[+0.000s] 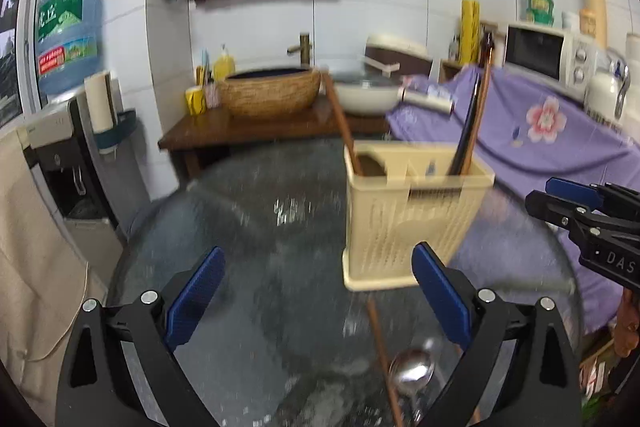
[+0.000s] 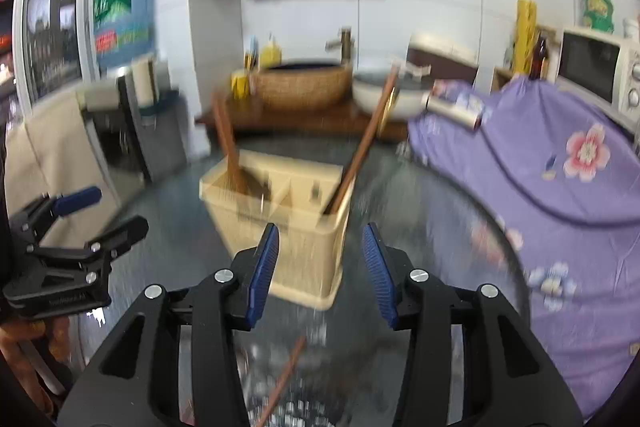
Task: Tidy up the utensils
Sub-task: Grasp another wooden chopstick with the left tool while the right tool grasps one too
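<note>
A cream plastic utensil holder (image 1: 412, 215) stands on the dark glass table (image 1: 260, 227). A wooden spoon (image 1: 340, 123) leans in its left compartment; brown and black chopsticks (image 1: 470, 131) lean in its right one. My left gripper (image 1: 316, 291) is open and empty, just in front of the holder. A metal spoon (image 1: 412, 371) and a brown chopstick (image 1: 384, 355) lie on the table beneath it. My right gripper (image 2: 320, 267) is open and empty, close to the holder (image 2: 280, 223). A brown chopstick (image 2: 282, 383) lies below it.
A purple flowered cloth (image 1: 540, 131) covers the surface at right, with a microwave (image 1: 548, 55) behind it. A wooden counter holds a woven basin (image 1: 272, 91) and a white pan (image 1: 368, 95). A water dispenser (image 1: 68, 131) stands at left.
</note>
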`<state>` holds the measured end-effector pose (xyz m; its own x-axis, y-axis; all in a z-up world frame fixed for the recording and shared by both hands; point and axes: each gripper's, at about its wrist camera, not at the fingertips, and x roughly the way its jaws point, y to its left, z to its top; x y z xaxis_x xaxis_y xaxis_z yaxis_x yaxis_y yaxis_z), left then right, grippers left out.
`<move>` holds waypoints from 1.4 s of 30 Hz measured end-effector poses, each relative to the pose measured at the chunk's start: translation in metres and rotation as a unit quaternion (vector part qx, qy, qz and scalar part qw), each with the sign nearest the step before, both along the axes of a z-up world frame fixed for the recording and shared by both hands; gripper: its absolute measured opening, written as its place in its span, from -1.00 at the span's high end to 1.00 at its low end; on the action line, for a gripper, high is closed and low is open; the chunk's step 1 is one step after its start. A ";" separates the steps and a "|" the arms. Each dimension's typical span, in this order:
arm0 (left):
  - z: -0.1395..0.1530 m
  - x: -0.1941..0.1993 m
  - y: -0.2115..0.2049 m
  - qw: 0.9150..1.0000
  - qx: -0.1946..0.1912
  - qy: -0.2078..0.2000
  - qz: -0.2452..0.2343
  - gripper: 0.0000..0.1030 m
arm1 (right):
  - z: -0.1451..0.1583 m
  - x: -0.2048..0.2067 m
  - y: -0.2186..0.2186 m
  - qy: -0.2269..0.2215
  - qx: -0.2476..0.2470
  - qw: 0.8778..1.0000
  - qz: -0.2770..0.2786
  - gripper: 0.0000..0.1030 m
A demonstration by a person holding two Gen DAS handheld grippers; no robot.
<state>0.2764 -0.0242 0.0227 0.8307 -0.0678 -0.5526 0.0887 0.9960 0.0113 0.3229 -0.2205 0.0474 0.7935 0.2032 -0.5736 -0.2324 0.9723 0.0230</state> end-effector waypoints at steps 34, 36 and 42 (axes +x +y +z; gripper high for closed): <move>-0.098 0.001 0.004 0.989 -0.051 0.136 -0.006 0.18 | -0.139 0.011 0.043 0.162 -0.021 0.986 -0.040 0.58; -0.096 0.011 0.001 0.988 -0.055 0.141 -0.012 0.18 | -0.139 0.015 0.043 0.164 -0.018 0.985 -0.042 0.58; -0.096 0.042 -0.014 0.984 -0.064 0.160 -0.035 0.19 | -0.139 0.025 0.040 0.165 -0.024 0.985 -0.041 0.74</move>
<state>0.3187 -0.0379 -0.0735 0.6066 -0.2046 -0.7682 0.1363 0.9788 -0.1531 0.3480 -0.1801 -0.0911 0.5741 0.1135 -0.8109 -0.1412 0.9892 0.0384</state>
